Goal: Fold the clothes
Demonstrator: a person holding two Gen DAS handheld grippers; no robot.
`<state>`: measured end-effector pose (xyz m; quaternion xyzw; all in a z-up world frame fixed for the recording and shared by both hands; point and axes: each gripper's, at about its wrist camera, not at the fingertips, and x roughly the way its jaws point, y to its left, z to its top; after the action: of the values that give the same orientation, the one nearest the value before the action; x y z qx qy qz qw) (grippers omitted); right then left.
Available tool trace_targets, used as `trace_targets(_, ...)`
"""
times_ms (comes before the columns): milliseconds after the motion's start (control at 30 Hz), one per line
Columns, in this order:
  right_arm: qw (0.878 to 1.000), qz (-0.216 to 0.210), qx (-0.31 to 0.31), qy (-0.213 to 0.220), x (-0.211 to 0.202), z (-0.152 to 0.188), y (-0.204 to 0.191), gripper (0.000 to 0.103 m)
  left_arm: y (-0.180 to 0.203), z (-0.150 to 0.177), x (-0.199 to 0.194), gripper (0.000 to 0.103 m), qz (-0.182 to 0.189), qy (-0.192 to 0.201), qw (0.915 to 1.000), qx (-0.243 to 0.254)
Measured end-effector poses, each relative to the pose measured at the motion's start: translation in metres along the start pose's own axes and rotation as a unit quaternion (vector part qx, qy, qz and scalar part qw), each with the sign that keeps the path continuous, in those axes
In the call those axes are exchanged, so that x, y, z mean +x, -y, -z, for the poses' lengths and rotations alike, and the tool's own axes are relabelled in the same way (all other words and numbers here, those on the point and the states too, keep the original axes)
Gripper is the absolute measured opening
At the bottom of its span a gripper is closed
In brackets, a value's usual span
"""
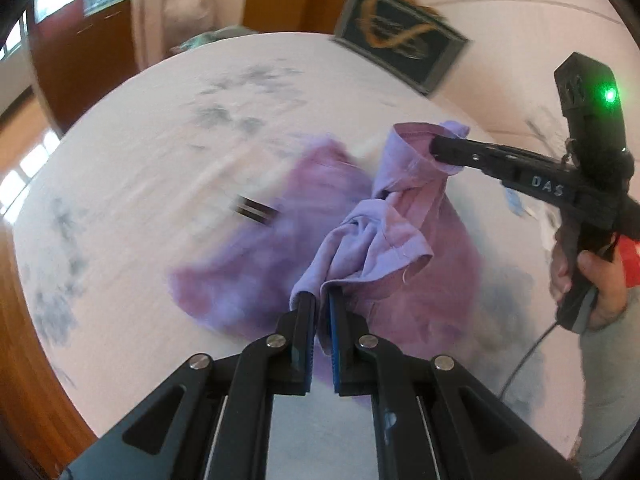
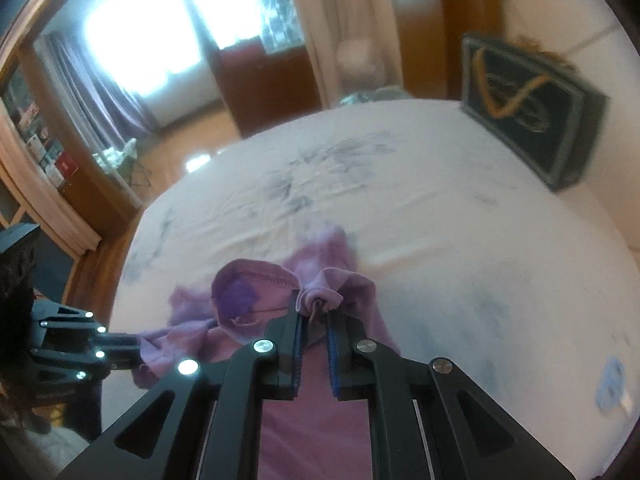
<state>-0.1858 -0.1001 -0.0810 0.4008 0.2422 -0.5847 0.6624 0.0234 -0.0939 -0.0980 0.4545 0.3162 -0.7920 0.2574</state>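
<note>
A purple garment (image 1: 400, 216) hangs bunched between both grippers above a white bed (image 1: 160, 140); its lower part (image 1: 248, 264) is blurred and trails on the sheet. My left gripper (image 1: 322, 294) is shut on one edge of the cloth. My right gripper (image 2: 316, 306) is shut on another bunched edge, with a hemmed opening (image 2: 256, 284) beside it. The right gripper also shows in the left wrist view (image 1: 438, 150), to the upper right. The left gripper shows at the left edge of the right wrist view (image 2: 132, 344), pinching cloth.
The bed sheet (image 2: 440, 220) has faint grey flower prints. A dark framed picture (image 1: 400, 36) leans against the white wall at the bed's far side. Wooden floor (image 2: 172, 160), curtains and a bright window (image 2: 140, 28) lie beyond the bed. A small dark striped object (image 1: 256, 210) appears blurred on the sheet.
</note>
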Motion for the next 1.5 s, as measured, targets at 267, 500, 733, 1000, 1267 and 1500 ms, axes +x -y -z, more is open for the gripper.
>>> trace_targets(267,0.994,-0.005,0.112,-0.009,0.027,-0.020,0.026,0.040,-0.054,-0.004,0.004,0.086,-0.008,-0.026,0.9995,-0.013)
trace_targets(500,0.977,0.061,0.202,-0.007,-0.047,0.076,0.021,0.046,-0.030,0.020,-0.016,0.086,-0.034,-0.016,0.9981,0.049)
trace_targets(733,0.950,0.073,0.302,-0.027,-0.047,0.165,-0.014,0.046,0.009,0.032,0.008,0.086,-0.068,-0.033,0.9887,0.129)
trace_targets(1000,0.920,0.092,0.379,-0.028,-0.021,0.190,-0.060,0.047,0.014,0.003,0.030,0.085,-0.031,-0.046,0.9740,0.219)
trace_targets(1267,0.893,0.147,0.425,-0.021,0.022,0.167,-0.088,0.040,-0.013,-0.026,0.065,0.016,0.038,-0.112,0.9563,0.268)
trace_targets(1500,0.861,0.172,0.474,-0.061,0.017,0.186,-0.089,0.025,-0.109,-0.064,0.070,0.020,0.020,-0.146,0.9751,0.166)
